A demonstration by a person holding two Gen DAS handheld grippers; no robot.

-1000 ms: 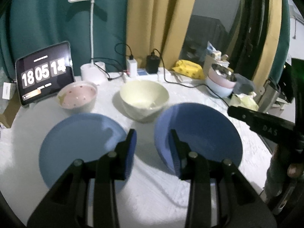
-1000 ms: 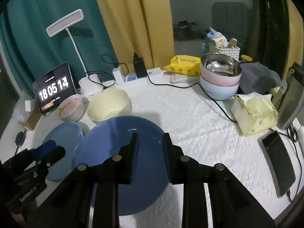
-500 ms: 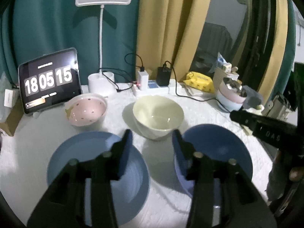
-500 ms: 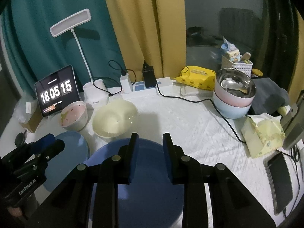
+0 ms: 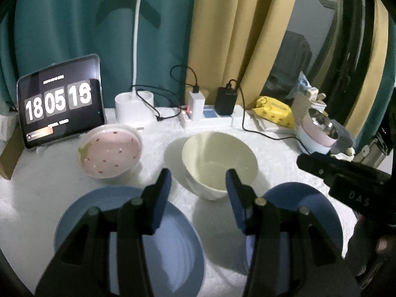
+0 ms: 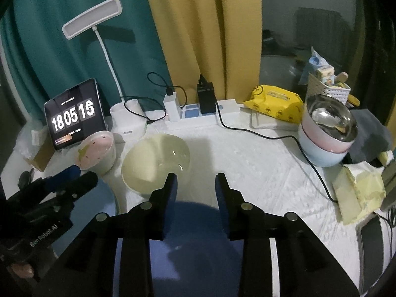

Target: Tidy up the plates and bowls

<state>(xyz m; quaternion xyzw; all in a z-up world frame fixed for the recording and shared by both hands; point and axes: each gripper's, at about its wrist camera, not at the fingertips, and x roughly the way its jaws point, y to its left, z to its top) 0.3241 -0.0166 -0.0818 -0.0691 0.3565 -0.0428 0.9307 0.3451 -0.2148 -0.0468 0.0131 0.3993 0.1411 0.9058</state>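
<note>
On the white cloth lie a light blue plate [image 5: 81,222] at the left and a darker blue plate [image 5: 309,212] at the right. Behind them stand a cream bowl [image 5: 217,163] and a pink strawberry bowl [image 5: 109,151]. My left gripper [image 5: 198,193] hovers open between the two plates, pointing at the cream bowl, with nothing between its fingers. My right gripper [image 6: 196,193] hangs over the darker blue plate [image 6: 195,242] just right of the cream bowl [image 6: 153,163]; its jaws are opening and nothing is between them. Each gripper shows in the other's view, the right gripper [image 5: 346,180] and the left gripper [image 6: 61,180].
Along the back edge stand a tablet clock [image 5: 59,104], a white desk lamp [image 5: 135,109] and a power strip [image 6: 203,116] with cables. At the right are stacked bowls topped by a steel one [image 6: 329,133], a yellow packet [image 6: 277,101], a tissue pack [image 6: 358,190] and a phone [image 6: 373,247].
Both grippers have moved forward over the plates towards the bowls, which now look nearer. The jaws of both stand wider apart than before.
</note>
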